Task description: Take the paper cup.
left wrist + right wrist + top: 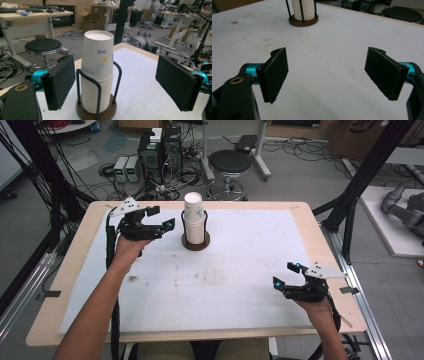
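Stacked paper cups (pixel 194 217) in wire holder (pixel 195 240), blue print unreadable, left gripper (pixel 161 218) released beside it, right gripper (pixel 284 274) released near table's right edge (pixel 330 265).

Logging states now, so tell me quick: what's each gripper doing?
Left gripper: open, empty, beside the cup stack.
Right gripper: open, empty, over bare table.
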A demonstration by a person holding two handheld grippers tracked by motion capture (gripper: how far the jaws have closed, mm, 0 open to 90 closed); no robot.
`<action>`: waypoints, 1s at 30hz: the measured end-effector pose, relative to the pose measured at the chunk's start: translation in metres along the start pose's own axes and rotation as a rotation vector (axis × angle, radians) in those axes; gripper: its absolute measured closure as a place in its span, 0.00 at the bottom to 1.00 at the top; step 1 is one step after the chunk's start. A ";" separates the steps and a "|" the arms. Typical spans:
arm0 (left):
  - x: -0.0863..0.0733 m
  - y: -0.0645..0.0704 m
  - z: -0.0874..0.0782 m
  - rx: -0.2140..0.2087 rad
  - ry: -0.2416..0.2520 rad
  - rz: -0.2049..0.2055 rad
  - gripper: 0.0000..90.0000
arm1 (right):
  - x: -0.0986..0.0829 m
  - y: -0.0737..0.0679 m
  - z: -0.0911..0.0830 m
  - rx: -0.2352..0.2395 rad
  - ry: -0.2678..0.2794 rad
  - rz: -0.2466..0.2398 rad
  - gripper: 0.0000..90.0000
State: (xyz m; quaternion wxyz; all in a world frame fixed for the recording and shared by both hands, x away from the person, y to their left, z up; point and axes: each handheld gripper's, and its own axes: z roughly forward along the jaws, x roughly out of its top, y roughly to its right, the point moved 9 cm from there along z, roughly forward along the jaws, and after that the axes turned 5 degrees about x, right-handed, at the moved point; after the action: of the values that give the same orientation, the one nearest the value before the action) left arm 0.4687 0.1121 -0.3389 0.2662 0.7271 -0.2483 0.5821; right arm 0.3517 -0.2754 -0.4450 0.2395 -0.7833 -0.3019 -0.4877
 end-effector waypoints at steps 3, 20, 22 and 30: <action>0.004 -0.001 0.015 -0.011 -0.030 0.002 0.18 | 0.000 -0.001 0.001 0.005 -0.004 -0.001 0.22; 0.016 -0.011 0.075 0.009 -0.109 -0.031 0.18 | 0.001 0.002 0.000 0.011 0.010 0.005 0.22; 0.017 -0.012 0.080 0.014 -0.124 -0.021 0.18 | 0.003 0.001 0.000 0.020 0.018 0.013 0.22; 0.017 -0.014 0.102 0.027 -0.168 -0.007 0.19 | 0.003 0.001 0.001 0.028 0.020 0.016 0.22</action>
State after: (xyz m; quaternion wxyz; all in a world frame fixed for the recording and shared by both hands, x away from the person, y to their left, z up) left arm 0.5544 0.0524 -0.3419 0.2365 0.7779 -0.2591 0.5214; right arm 0.3543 -0.2746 -0.4427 0.2572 -0.7776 -0.2999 -0.4892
